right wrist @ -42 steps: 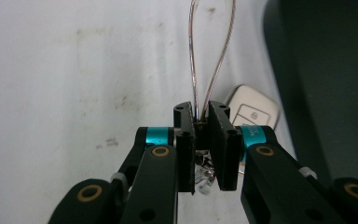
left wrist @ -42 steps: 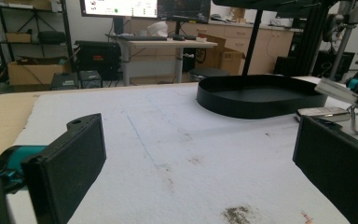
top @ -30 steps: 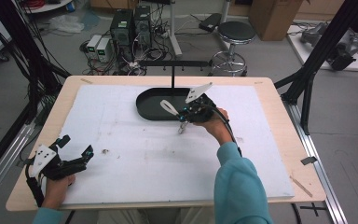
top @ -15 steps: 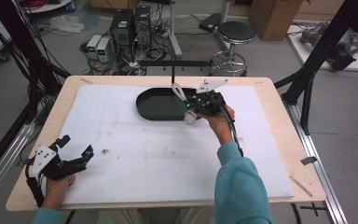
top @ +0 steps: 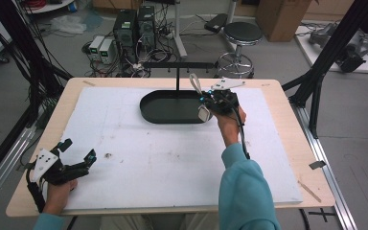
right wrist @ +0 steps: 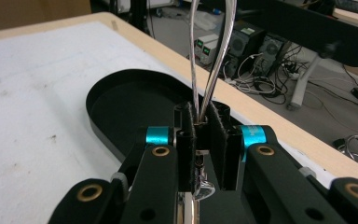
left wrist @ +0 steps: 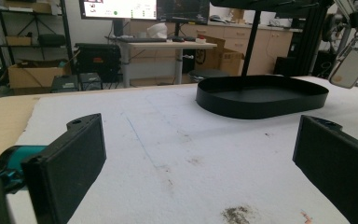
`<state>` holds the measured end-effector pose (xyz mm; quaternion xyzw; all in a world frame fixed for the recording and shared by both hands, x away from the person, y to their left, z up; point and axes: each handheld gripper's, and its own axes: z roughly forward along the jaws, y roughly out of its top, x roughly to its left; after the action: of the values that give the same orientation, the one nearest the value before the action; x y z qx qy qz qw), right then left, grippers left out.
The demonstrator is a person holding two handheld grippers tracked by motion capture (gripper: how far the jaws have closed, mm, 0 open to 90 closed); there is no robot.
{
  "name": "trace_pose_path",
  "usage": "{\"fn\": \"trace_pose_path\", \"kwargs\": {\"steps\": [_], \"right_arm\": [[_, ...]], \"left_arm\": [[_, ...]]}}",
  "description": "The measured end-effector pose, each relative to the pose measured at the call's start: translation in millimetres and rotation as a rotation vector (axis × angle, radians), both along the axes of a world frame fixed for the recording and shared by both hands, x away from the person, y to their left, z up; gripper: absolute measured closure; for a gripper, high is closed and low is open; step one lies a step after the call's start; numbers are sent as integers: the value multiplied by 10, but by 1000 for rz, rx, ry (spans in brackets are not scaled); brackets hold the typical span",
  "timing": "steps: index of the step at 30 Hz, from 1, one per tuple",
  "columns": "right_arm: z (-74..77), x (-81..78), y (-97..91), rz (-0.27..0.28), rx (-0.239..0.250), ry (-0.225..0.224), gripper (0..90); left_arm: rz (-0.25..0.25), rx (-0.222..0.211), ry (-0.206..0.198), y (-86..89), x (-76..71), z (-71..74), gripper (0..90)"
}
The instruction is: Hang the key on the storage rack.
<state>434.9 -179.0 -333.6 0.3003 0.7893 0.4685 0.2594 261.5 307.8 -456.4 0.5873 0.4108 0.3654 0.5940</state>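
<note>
Two grippers on my screens right now. My right gripper point(top: 206, 98) hangs over the right end of the shallow black oval tray point(top: 158, 112), which sits on the white foam sheet point(top: 172, 158) covering the wooden table point(top: 287, 115). In the right gripper view its jaws are pressed together on a thin loop of silvery wire point(right wrist: 209, 51) that rises from between the pads, and a shiny metal fitting shows just below them. From the left gripper view I see a small rounded-rectangle tag point(left wrist: 349, 67) dangling beneath that gripper, above the tray's far end. My left gripper point(top: 76, 155) rests at the near left corner of the sheet, well apart from the tray, jaws spread wide with nothing between them. A black T-shaped stand point(top: 177, 72) rises from the tray's back edge.
</note>
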Motion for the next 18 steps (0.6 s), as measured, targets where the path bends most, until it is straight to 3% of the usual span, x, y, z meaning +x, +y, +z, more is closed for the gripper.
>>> {"fn": "trace_pose_path", "kwargs": {"steps": [2,18], "right_arm": [[4,11,-31,-19,26,-4,820],[56,138,-182,-229,54,-62,820]], "left_arm": [[0,1,1,0,0,0,29],[-1,5,0,-1,-1,0,29]]}}
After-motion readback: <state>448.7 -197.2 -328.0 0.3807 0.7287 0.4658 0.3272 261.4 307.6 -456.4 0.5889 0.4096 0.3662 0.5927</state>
